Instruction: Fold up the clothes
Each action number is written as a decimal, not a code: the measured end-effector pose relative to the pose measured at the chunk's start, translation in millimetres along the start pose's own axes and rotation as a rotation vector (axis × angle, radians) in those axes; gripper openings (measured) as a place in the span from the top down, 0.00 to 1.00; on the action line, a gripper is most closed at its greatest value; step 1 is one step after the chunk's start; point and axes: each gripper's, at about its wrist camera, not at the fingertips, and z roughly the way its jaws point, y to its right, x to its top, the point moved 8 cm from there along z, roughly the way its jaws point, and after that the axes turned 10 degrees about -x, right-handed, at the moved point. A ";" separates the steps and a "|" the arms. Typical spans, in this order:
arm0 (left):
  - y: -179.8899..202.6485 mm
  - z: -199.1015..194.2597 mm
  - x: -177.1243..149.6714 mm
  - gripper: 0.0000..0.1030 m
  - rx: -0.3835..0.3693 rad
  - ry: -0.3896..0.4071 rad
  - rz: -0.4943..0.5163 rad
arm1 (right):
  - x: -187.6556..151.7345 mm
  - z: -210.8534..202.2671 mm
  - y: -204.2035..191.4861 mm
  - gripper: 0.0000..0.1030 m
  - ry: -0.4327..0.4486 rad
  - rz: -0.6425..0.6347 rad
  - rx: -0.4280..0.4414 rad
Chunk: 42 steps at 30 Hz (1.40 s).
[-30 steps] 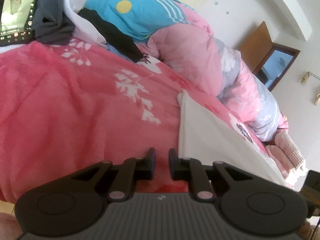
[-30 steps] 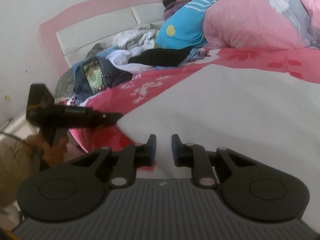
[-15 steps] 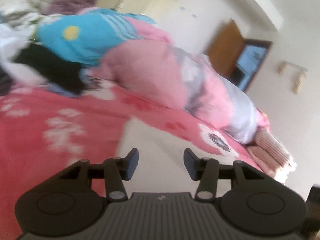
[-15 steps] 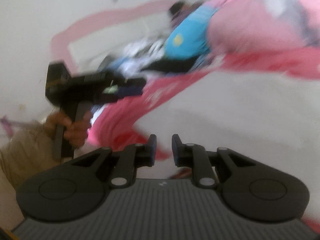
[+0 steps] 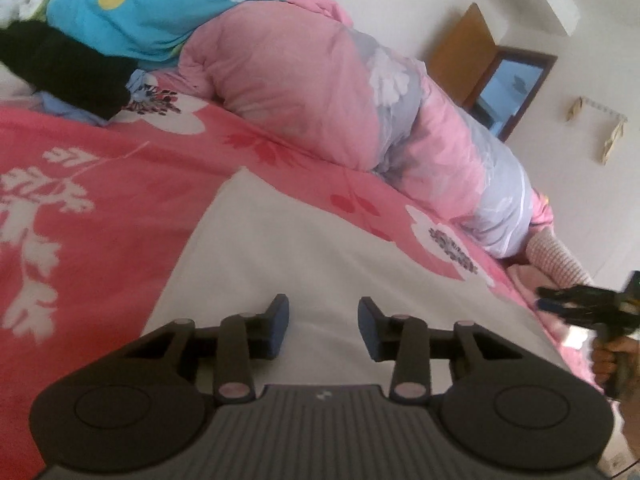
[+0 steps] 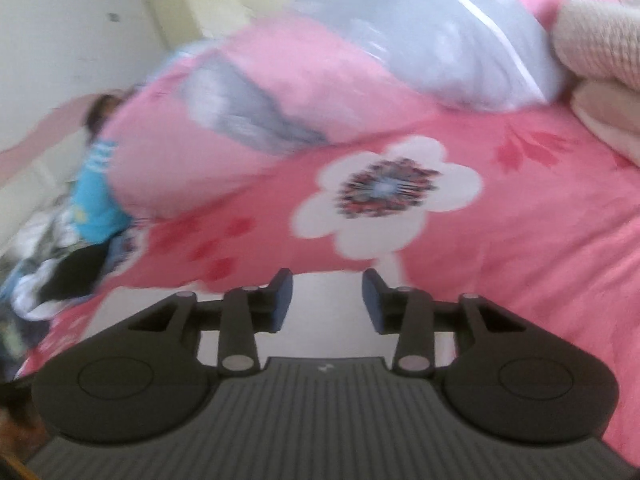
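the white garment [image 5: 320,264] lies flat on the pink floral bedspread [image 5: 100,200], beside the rolled pink quilt [image 5: 304,92]. the left gripper [image 5: 323,322] hovers over it, jaws parted after just closing a little, nothing between them. the right gripper [image 6: 327,300], at the cloth's edge, has just been opening and holds nothing.

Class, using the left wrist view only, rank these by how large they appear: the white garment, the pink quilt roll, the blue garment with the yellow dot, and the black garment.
1. White garment, though it lies nearest the camera, which enlarges it.
2. Pink quilt roll, close behind.
3. Blue garment with the yellow dot.
4. Black garment.
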 end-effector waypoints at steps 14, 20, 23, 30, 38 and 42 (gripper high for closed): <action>0.4 -0.8 0.3 0.65 0.002 0.004 0.002 | 7.6 61.5 12.3 0.96 -0.112 0.024 0.006; -0.1 -0.7 -0.4 0.68 0.004 0.004 0.002 | 20.0 53.0 15.5 0.97 -0.010 0.042 0.021; 0.0 -0.7 -0.3 0.68 0.005 0.004 0.003 | 20.2 58.0 21.5 0.97 0.004 0.056 0.013; 0.2 -0.7 -0.1 0.68 0.005 0.004 0.004 | 1.6 78.4 44.9 0.94 -0.049 0.112 -0.075; -1.5 -2.5 0.2 0.68 -0.008 0.008 -0.022 | 12.0 17.7 42.1 0.92 0.010 0.144 -0.040; -3.1 -3.6 0.6 0.68 -0.015 0.012 -0.041 | -10.1 -3.4 23.8 0.92 -0.081 0.087 0.013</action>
